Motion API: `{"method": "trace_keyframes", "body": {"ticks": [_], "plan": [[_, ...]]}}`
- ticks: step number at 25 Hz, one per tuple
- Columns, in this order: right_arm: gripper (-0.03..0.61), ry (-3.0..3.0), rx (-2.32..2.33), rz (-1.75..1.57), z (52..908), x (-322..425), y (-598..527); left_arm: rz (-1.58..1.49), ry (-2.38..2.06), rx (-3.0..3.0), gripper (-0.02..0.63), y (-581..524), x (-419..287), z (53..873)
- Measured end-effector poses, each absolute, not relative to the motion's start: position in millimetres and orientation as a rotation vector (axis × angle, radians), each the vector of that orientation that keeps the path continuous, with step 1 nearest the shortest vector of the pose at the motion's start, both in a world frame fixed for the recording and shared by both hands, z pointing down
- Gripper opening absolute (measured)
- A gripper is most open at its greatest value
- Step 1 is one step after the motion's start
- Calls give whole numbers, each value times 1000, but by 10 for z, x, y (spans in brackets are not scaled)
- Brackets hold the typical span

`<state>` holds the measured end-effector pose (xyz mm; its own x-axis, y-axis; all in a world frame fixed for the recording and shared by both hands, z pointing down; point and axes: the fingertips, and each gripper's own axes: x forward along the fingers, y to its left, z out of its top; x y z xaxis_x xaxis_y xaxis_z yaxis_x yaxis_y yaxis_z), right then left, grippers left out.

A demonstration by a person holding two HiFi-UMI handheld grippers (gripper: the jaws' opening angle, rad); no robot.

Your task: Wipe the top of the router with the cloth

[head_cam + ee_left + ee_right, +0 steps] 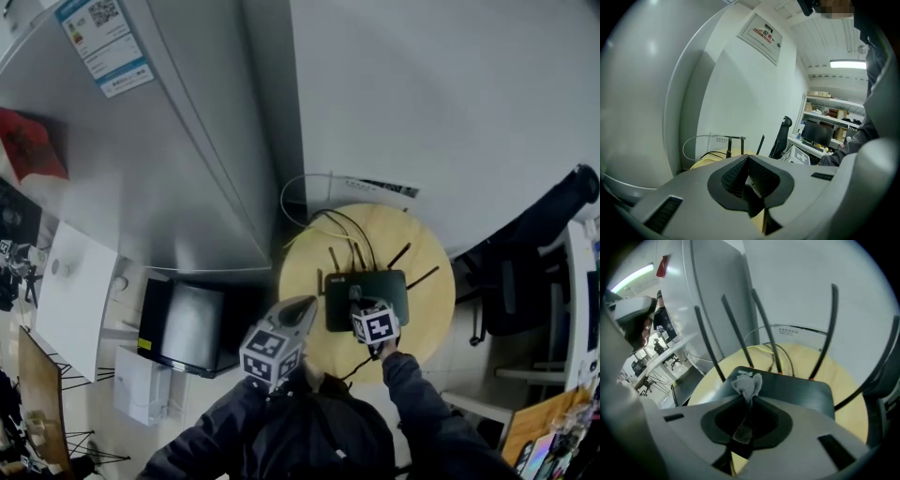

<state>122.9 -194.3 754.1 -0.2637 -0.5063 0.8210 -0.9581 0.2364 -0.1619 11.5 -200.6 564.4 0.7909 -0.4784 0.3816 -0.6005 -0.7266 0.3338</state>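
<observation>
A black router (367, 296) with several upright antennas lies flat on a small round wooden table (427, 319). My right gripper (359, 302) is over its front left part, shut on a small grey cloth (747, 384) that sticks out past the jaws and rests on the router's top (797, 392). My left gripper (302, 310) hovers at the table's left edge, held off the router. Its jaws are shut with nothing between them (747, 176). The router's antennas (729, 146) show beyond it.
Black and yellow cables (328, 225) run from the router's back across the table to a white wall (450, 103). A dark cabinet (187, 328) stands left of the table, a black office chair (525, 272) to its right.
</observation>
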Motion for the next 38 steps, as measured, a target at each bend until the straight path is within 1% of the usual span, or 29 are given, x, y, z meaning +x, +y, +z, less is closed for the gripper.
{"method": "trace_keyframes", "body": {"ticks": [6, 10, 13, 18, 25, 29, 34, 38], "plan": [[74, -1950, 1237, 938, 7535, 435, -1886, 367, -840, 2526, 2, -1992, -37, 5629], [74, -1920, 1210, 950, 7644, 401, -1821, 360, -850, 2525, 2, -1999, -85, 5618], [74, -1881, 1215, 938, 7688, 598, -1792, 357, -848, 2524, 2, -2002, -88, 5624], [74, -1838, 1275, 956, 7682, 1127, -1694, 357, -824, 2529, 2, -1986, 16, 5640], [74, -1707, 1402, 971, 7832, 2248, -1394, 356, -785, 2548, 2, -1958, 184, 5623], [74, -1646, 1460, 991, 7818, 2710, -1283, 366, -778, 2552, 2, -1943, 213, 5628], [74, -1628, 1470, 1017, 7809, 2856, -1222, 378, -779, 2549, 2, -1900, 212, 5637], [74, -1644, 1486, 1000, 7731, 2697, -1281, 377, -786, 2546, 2, -1877, 184, 5638]]}}
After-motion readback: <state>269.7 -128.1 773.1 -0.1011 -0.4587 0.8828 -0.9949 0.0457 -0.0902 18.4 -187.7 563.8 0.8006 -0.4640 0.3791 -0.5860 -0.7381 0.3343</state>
